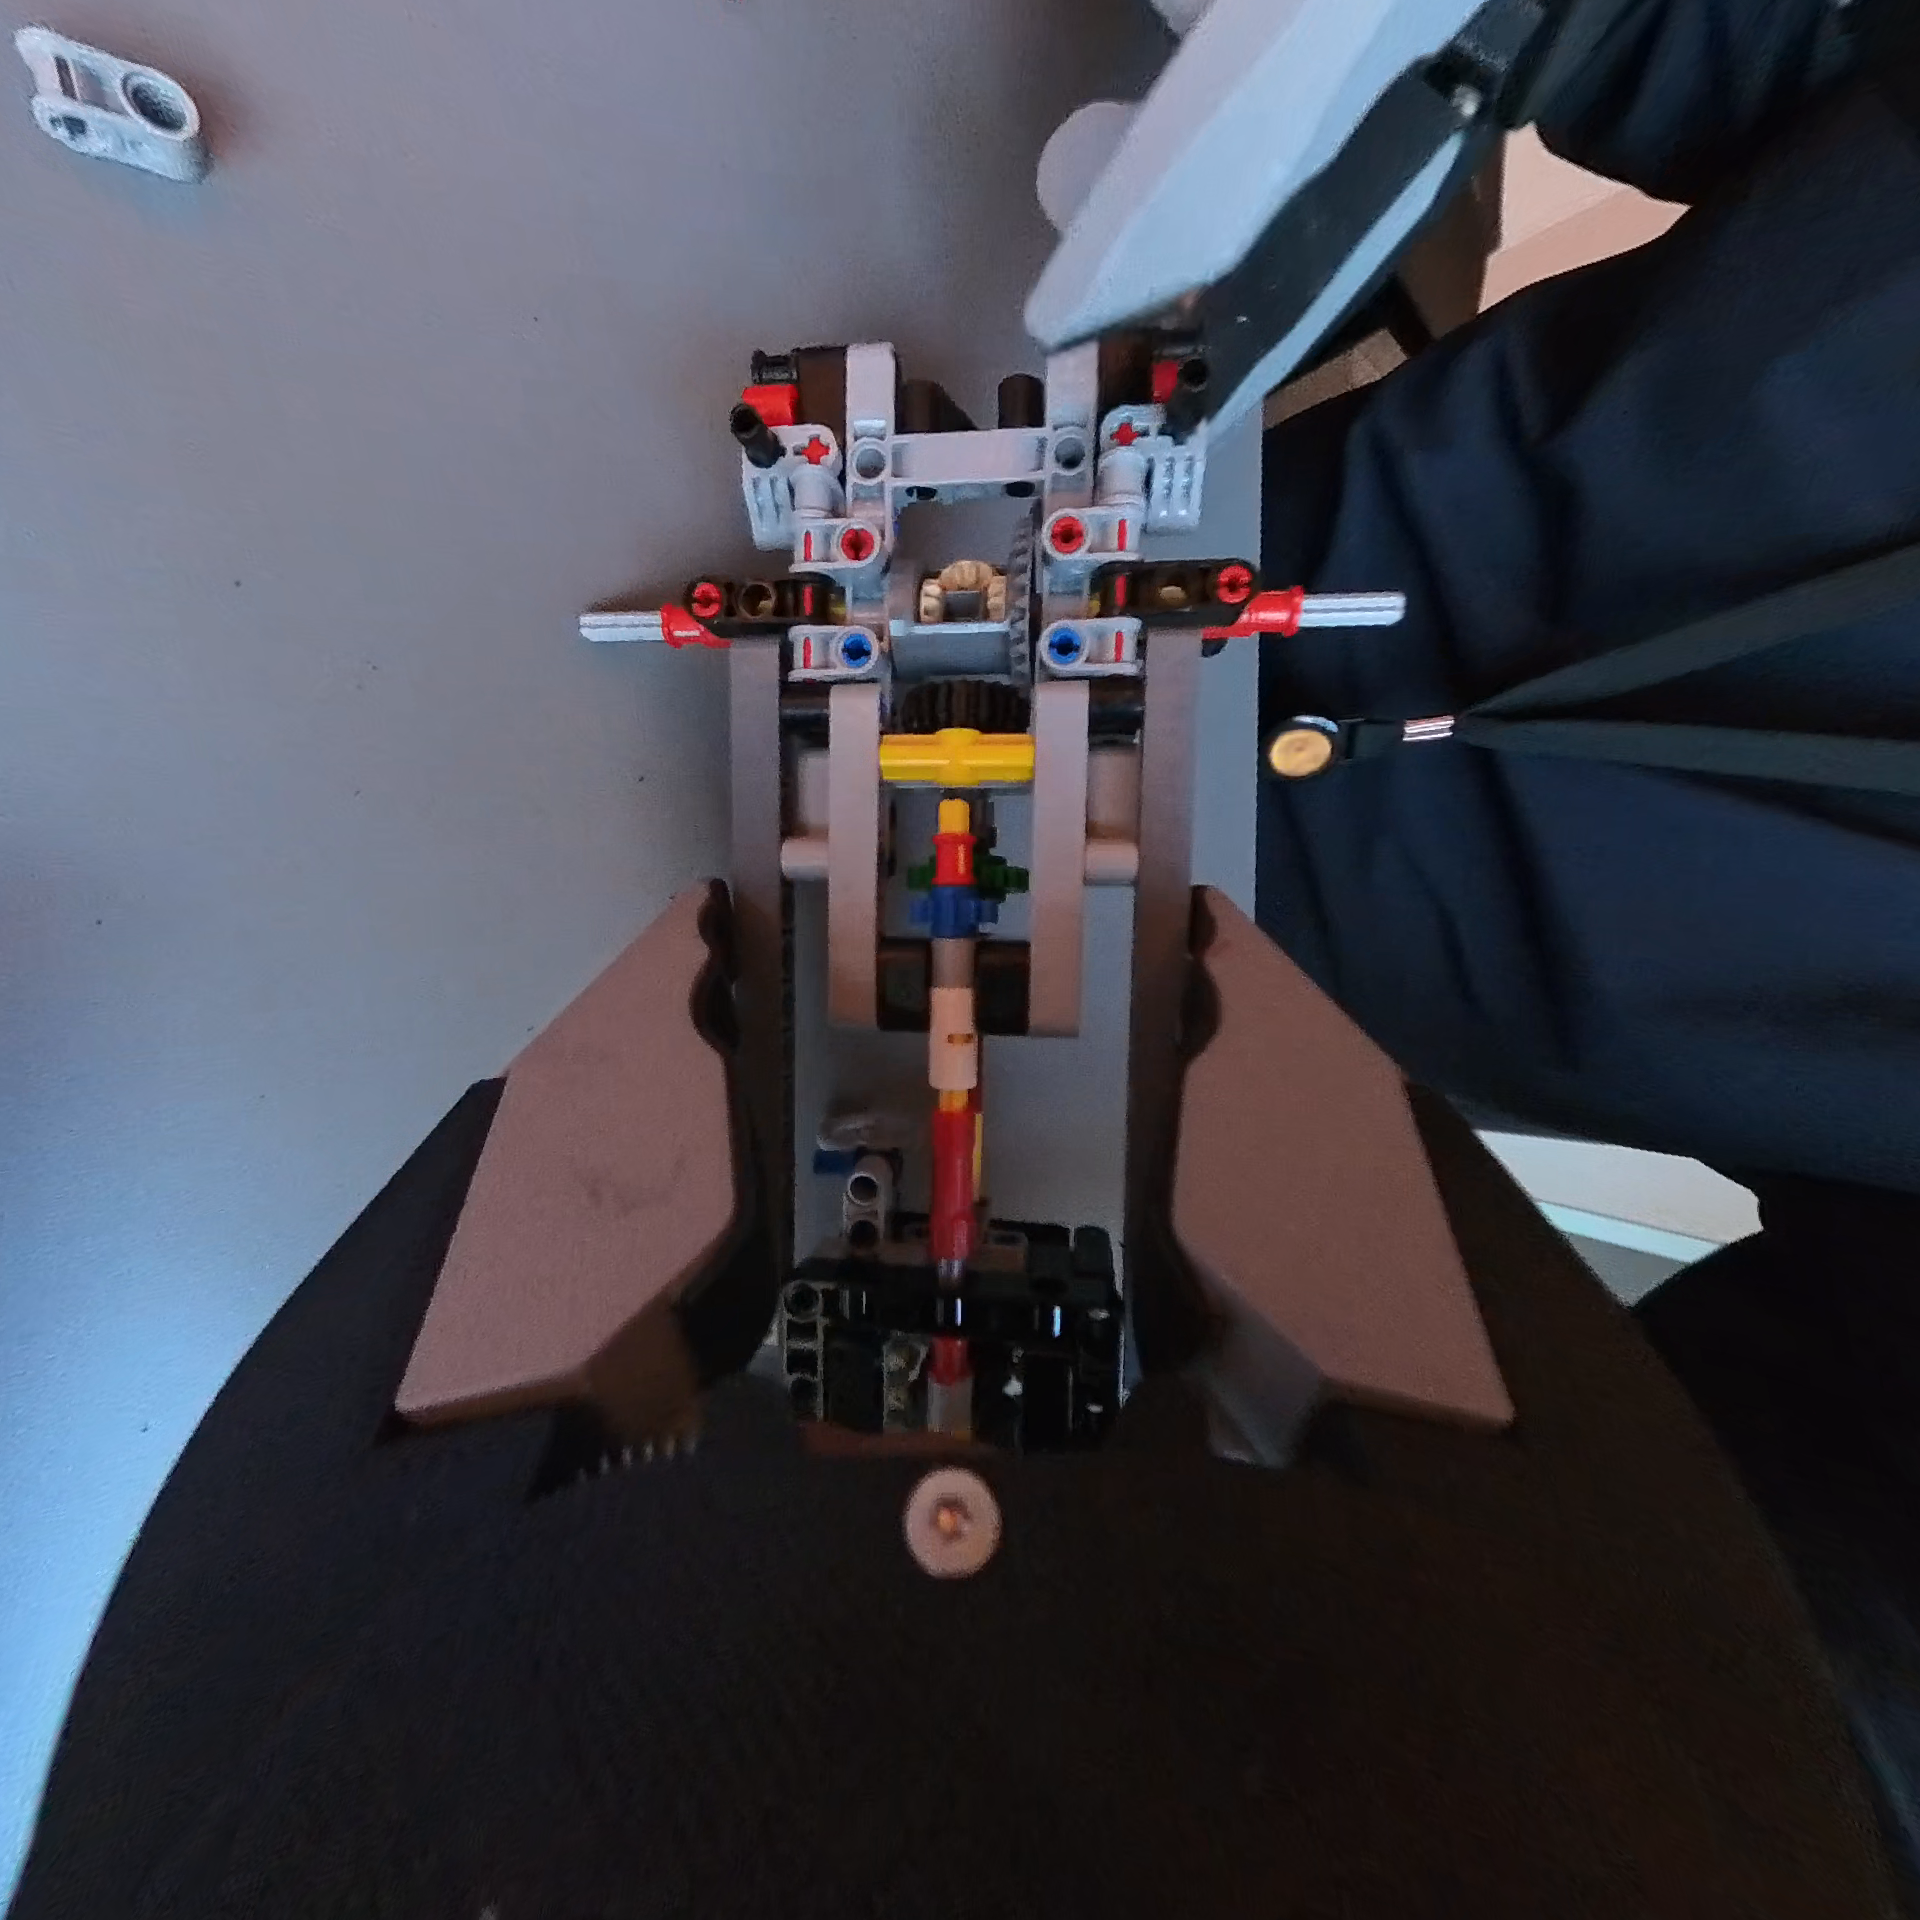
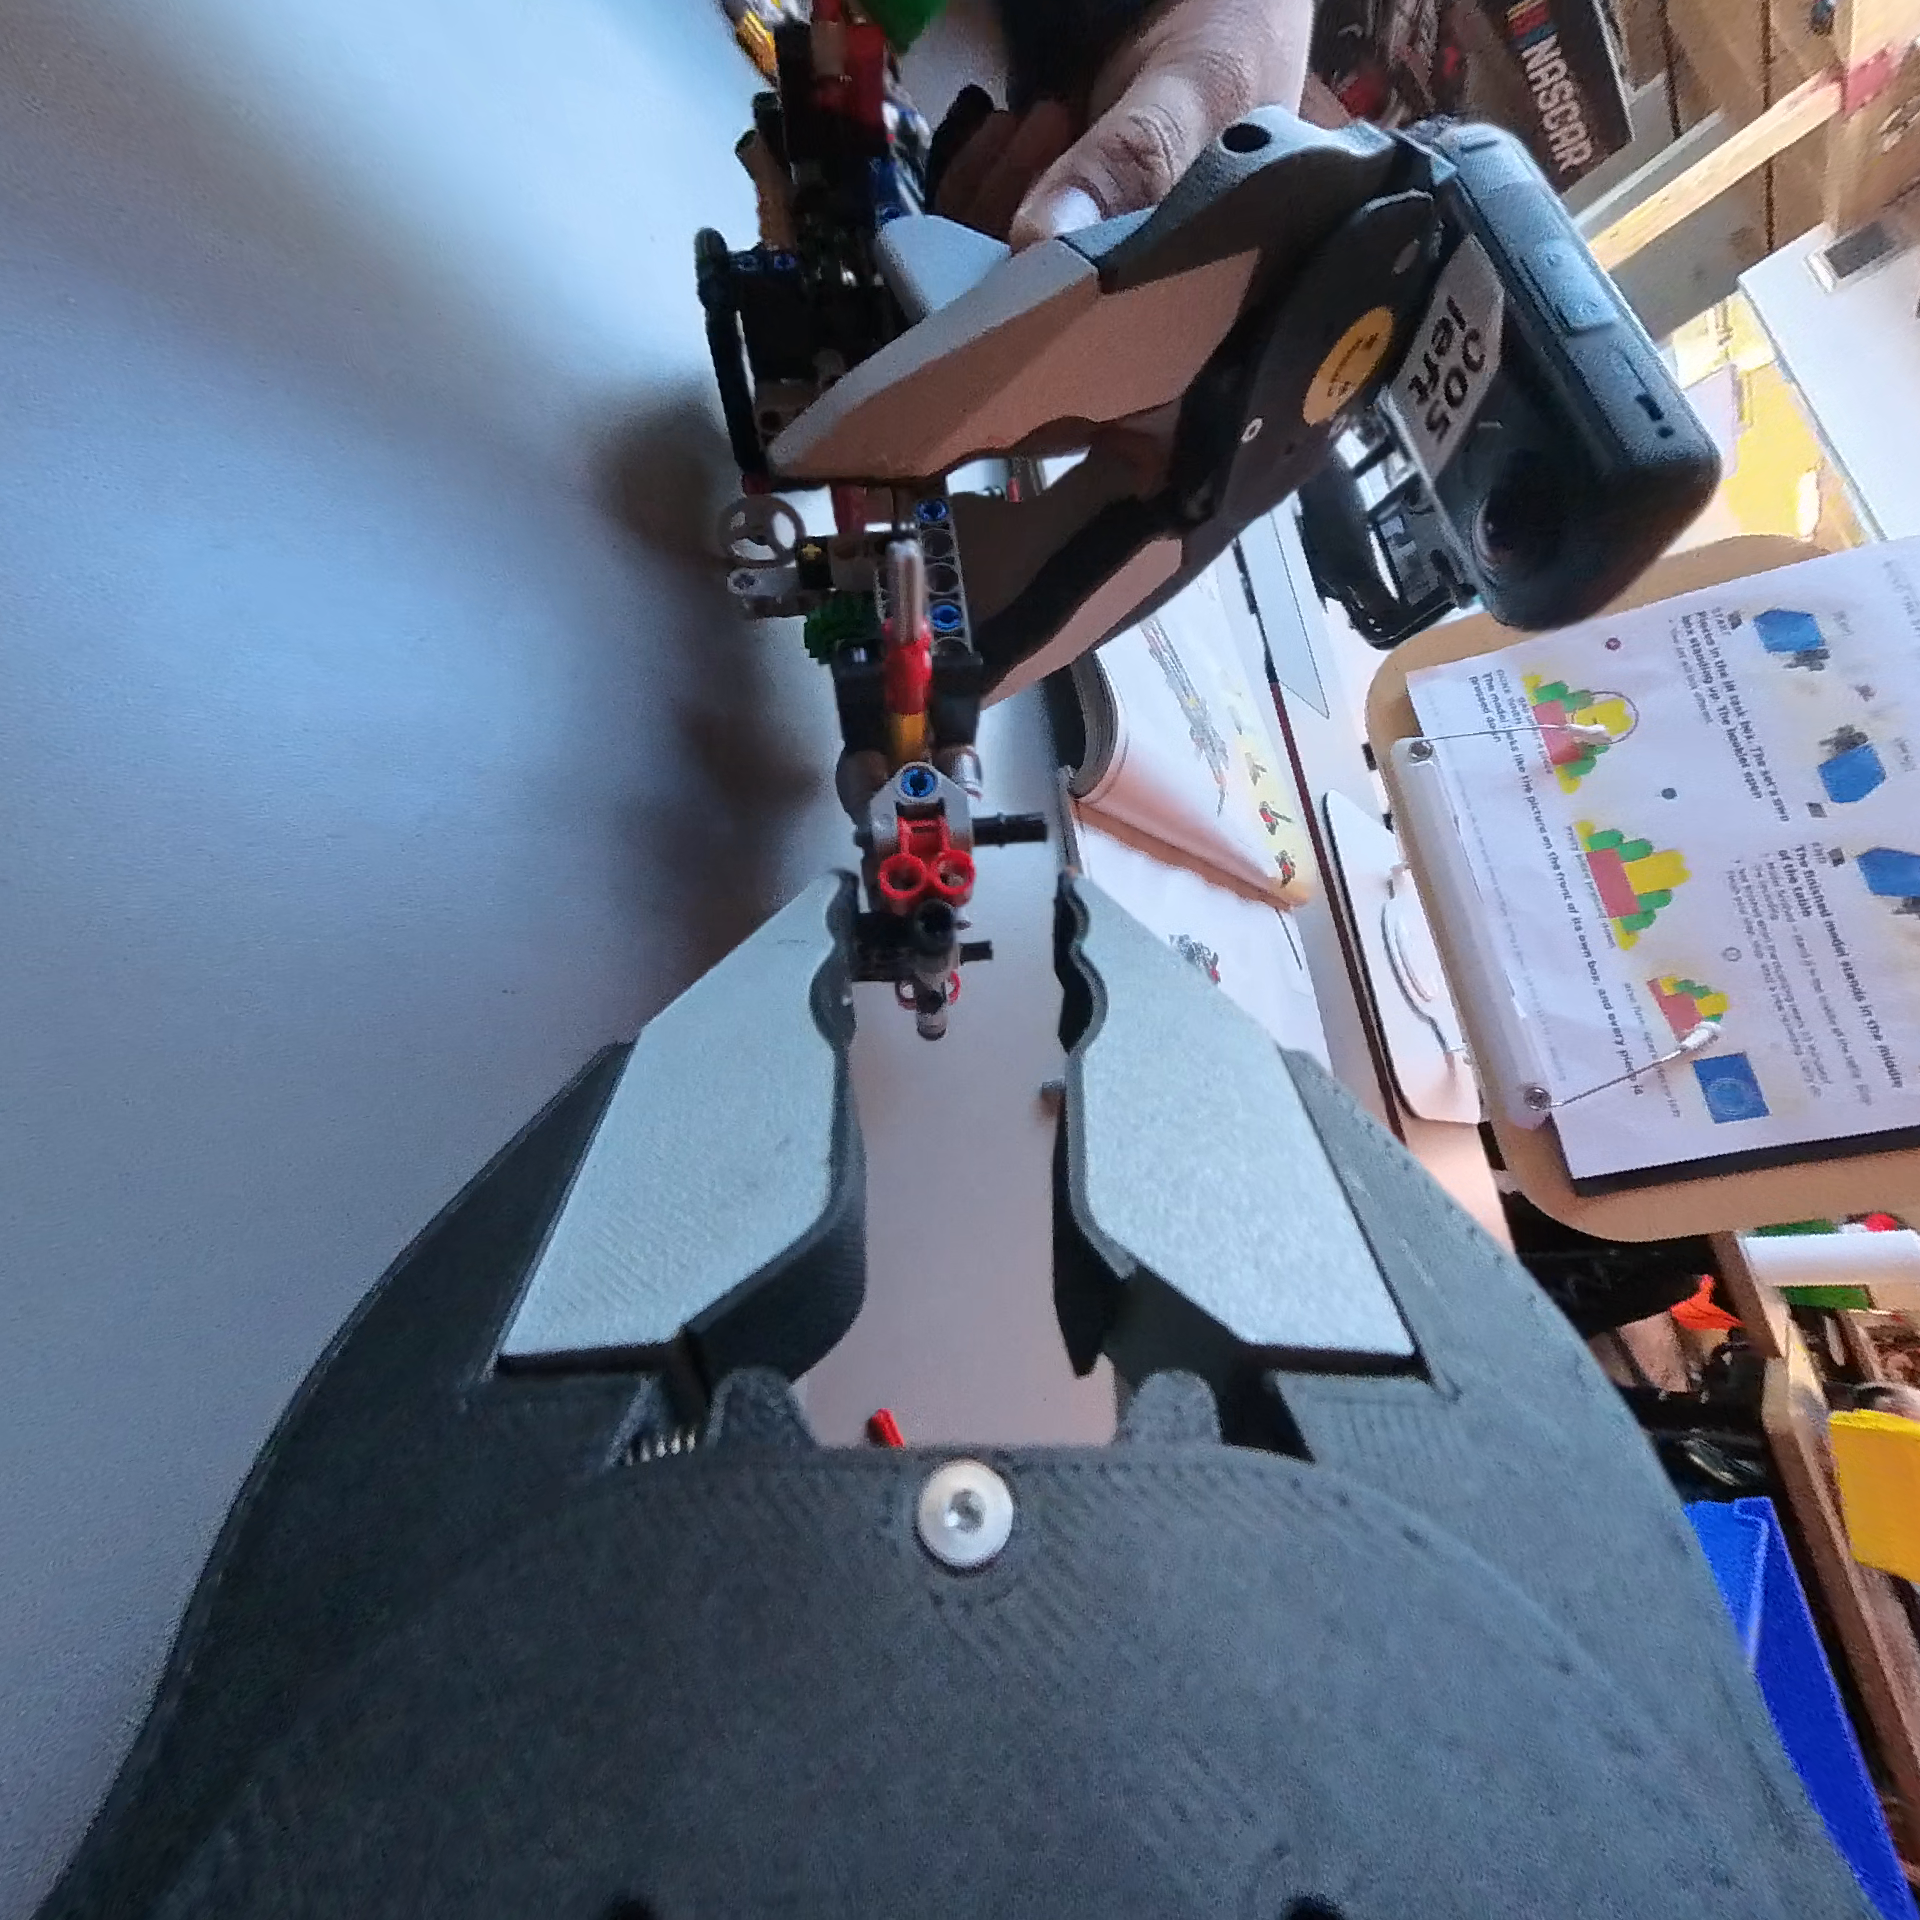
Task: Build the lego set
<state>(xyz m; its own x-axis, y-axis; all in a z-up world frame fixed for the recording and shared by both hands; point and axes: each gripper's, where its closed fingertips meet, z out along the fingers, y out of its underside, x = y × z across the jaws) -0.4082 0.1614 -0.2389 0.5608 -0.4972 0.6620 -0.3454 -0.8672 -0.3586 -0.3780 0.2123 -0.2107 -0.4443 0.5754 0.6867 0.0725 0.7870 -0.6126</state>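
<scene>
**Model frame clamped on the left, right fingers loose at its end**

The left hand-held gripper (image 1: 956, 935) grasps the long brick-built model (image 1: 956, 582) across its grey side beams, above the grey table (image 1: 312, 520). The right hand-held gripper (image 2: 951, 956) stands released: the model's far end, with a red connector (image 2: 925, 873), lies between its fingers, close to one and clear of the other. A risk, as I judge it: a sideways push there may loosen the black pins (image 2: 1003, 828). One small grey piece (image 1: 109, 104) lies apart.
</scene>
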